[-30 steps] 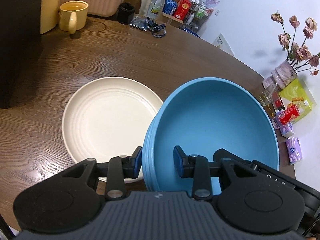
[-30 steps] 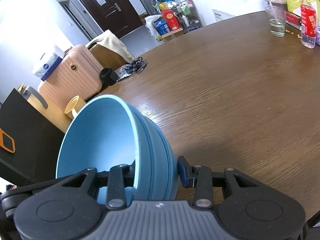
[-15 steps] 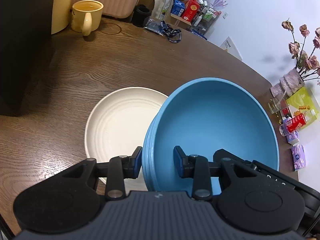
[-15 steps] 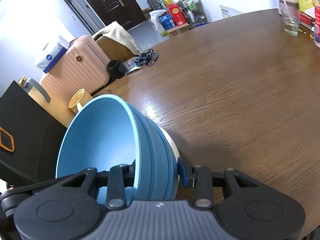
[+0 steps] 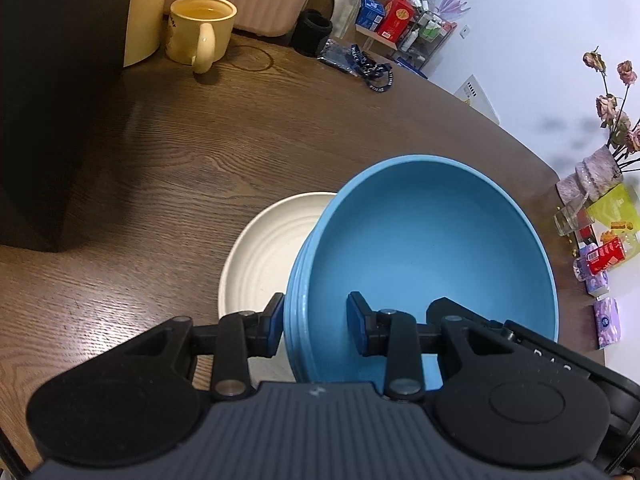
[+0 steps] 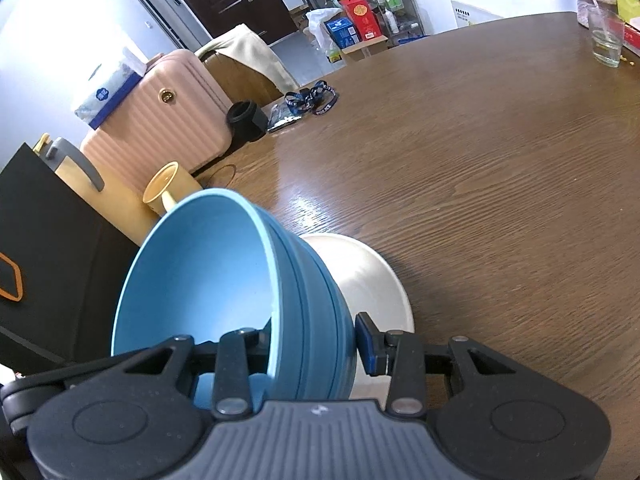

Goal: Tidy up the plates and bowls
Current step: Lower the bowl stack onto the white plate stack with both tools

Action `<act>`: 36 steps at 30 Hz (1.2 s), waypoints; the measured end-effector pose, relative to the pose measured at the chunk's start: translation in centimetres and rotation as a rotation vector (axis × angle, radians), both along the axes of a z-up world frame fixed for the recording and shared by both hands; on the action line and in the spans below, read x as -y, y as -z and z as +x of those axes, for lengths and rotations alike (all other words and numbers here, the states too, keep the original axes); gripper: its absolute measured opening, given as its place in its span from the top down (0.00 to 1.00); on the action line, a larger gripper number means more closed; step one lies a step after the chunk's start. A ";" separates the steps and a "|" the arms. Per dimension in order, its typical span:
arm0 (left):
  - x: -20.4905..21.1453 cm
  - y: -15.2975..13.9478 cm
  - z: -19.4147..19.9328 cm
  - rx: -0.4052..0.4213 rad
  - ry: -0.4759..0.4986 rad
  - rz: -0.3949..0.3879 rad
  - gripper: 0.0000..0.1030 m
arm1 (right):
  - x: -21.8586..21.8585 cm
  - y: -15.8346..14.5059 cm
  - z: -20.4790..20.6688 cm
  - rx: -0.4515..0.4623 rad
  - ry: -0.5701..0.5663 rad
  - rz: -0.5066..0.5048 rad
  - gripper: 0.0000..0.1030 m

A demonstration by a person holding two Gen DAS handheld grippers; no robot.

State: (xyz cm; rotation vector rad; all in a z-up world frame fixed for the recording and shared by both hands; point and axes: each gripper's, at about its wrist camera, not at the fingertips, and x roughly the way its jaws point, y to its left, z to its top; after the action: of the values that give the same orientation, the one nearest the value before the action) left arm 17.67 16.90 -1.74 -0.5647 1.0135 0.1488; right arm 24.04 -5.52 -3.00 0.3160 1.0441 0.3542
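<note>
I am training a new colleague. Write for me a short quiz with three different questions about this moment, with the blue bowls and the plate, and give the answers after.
1. True or false: each gripper clamps the rim of the blue bowl stack, one finger inside and one outside.
2. Multiple choice: what lies on the table partly under the stack? A) a cream plate B) a green tray C) a metal pot
3. Fill in: the yellow mug stands near the pink ____.

Key
1. True: left gripper and right gripper both pinch the rim.
2. A, the cream plate.
3. suitcase.
</note>
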 end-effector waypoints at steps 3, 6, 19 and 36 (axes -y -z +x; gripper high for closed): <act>-0.6 0.3 0.2 -0.009 0.005 0.001 0.68 | -0.6 0.4 0.2 -0.006 0.003 0.001 0.65; -1.1 0.7 0.6 -0.016 0.013 0.000 0.68 | -1.0 0.8 0.2 -0.012 0.009 0.000 0.65; -1.1 2.3 2.1 -0.048 0.076 0.002 0.68 | -1.5 2.3 0.6 -0.026 0.054 -0.027 0.65; -0.1 3.5 3.1 -0.060 0.112 0.021 0.68 | -1.0 3.8 1.4 -0.024 0.066 -0.048 0.65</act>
State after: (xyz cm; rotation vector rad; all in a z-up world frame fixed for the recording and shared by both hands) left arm 20.81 17.01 -5.22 -0.4855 1.0987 0.0771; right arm 25.42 -4.50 -6.76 0.3115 1.0617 0.2664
